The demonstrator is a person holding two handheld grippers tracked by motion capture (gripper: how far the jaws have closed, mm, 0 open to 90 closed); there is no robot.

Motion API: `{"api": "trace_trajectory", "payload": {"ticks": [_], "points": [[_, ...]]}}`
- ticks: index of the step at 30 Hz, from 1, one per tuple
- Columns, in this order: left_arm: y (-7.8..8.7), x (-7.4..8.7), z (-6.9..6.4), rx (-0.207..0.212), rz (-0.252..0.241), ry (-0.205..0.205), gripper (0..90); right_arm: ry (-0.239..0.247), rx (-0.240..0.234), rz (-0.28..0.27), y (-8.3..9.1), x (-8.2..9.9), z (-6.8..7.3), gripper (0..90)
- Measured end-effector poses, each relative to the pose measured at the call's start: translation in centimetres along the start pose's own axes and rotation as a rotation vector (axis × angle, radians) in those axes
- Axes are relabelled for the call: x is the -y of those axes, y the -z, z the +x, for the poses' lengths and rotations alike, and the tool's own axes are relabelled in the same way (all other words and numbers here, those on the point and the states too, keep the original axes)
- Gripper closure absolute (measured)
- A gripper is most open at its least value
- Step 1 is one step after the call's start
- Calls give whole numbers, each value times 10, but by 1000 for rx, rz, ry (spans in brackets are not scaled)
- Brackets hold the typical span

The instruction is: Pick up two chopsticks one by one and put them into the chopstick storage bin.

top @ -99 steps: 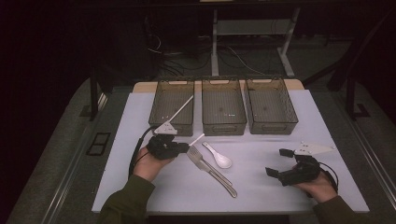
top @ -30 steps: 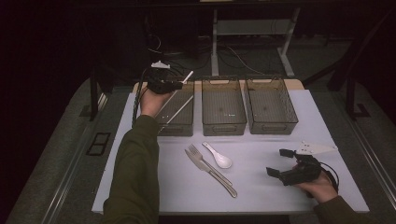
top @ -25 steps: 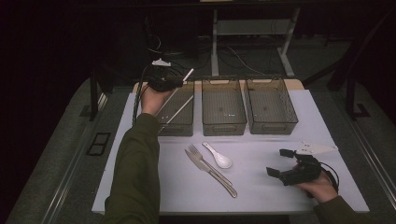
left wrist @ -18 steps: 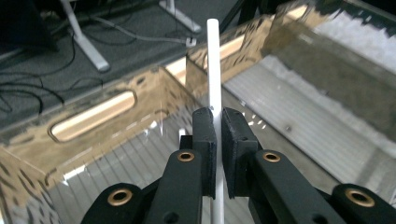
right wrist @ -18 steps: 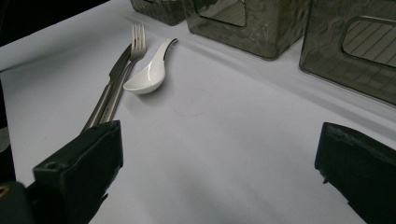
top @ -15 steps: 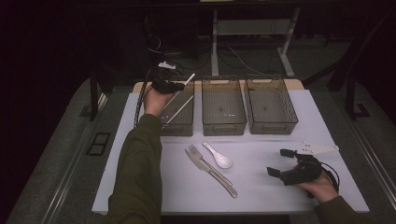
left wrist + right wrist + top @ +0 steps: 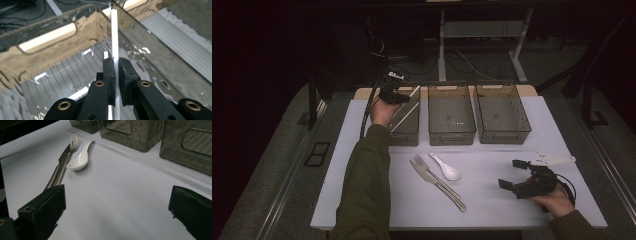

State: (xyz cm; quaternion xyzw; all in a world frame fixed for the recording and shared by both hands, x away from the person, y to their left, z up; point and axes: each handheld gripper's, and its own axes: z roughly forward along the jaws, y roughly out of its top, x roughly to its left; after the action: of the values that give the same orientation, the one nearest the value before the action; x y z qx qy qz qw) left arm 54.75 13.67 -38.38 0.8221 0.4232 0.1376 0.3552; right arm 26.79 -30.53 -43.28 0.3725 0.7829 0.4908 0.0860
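This looks like a lab or test room set up for recordings rather than a home: a white-topped table (image 7: 562, 125) stands alone in a dark room on grey floor, with loose cables (image 7: 462, 55) and a metal stand's legs (image 7: 482, 30) beyond its far edge.

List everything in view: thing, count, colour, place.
chopsticks: two, white; one in the left jaws over the left bin, one already leaning inside it
bins: three, smoky clear, row at the mat's far edge
fork: one, silver, mid mat
knife: one, silver, beside the fork
spoon: one, white, right of the fork
mat: one, white, on the table
left gripper: black, shut on a chopstick
right gripper: black, open, resting at the mat's right
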Motion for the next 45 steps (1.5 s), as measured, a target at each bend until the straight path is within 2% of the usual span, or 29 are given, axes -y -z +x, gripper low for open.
{"api": "trace_trajectory", "payload": {"ticks": [3,10,11,14,20,28,32,36,40,43,44,45], "points": [[-4,2,1,-5,30,7,835,-6,3,-1,1,0,0,10],[-9,5,-1,-14,65,6,826,-5,3,0,1,0,0,9],[-9,5,-1,-16,63,-9,823,-5,3,0,1,0,0,10],[-9,6,-3,-12,56,8,810,-5,3,0,1,0,0,10],[-5,6,-4,-10,29,1,765,-3,4,2,1,0,0,9],[20,1,-10,23,-31,-5,673,2,4,9,-1,0,1,9],[34,2,-15,60,-61,-15,613,6,4,14,-1,0,2,10],[49,6,-24,86,-94,-19,566,9,7,16,-2,0,2,9],[65,12,-32,105,-119,-47,522,10,6,19,-3,0,2,10],[75,18,-37,143,-129,-47,484,13,5,19,-3,-1,2,9],[79,21,-39,148,-124,-65,481,11,5,21,-3,-1,2,10],[81,24,-43,157,-136,-62,477,11,4,22,-3,0,2,10]]}}
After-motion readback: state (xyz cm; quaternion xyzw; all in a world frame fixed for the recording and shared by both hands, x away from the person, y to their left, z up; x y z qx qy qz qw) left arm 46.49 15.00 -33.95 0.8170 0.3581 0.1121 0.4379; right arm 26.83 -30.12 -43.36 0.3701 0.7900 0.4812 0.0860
